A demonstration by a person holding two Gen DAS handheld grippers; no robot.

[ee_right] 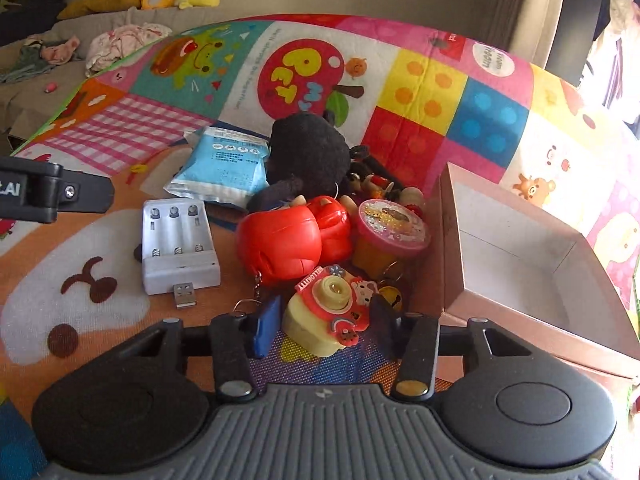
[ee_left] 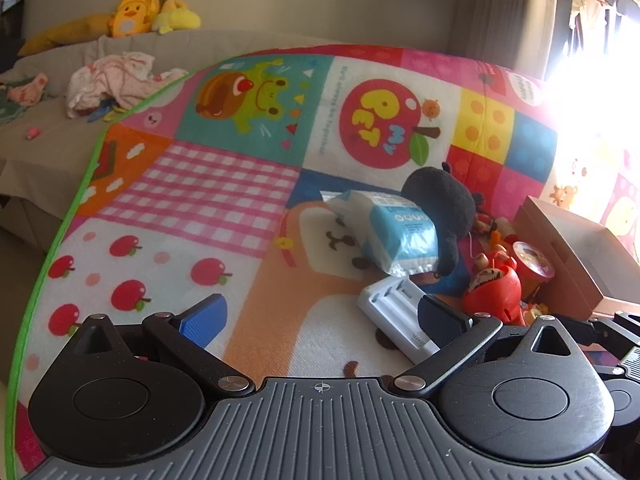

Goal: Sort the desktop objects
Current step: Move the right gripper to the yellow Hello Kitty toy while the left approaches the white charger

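Observation:
A pile of small things lies on the colourful play mat (ee_right: 420, 80). My right gripper (ee_right: 324, 326) has its jaws on both sides of a yellow and red toy camera (ee_right: 324, 312); whether the pads touch it is unclear. Behind it are a red figure keychain (ee_right: 288, 240), a pink-lidded tub (ee_right: 392, 228), a black plush (ee_right: 308, 152), a blue tissue pack (ee_right: 224, 172) and a white battery charger (ee_right: 176, 244). My left gripper (ee_left: 320, 320) is open and empty above the mat, with the charger (ee_left: 396, 312) by its right finger. An open cardboard box (ee_right: 516, 264) stands at the right.
A sofa (ee_left: 48, 140) with crumpled clothes (ee_left: 112, 80) and yellow plush toys (ee_left: 148, 12) lies beyond the mat's left edge. Bright window light washes out the right side. The left gripper's body shows in the right wrist view (ee_right: 48, 192).

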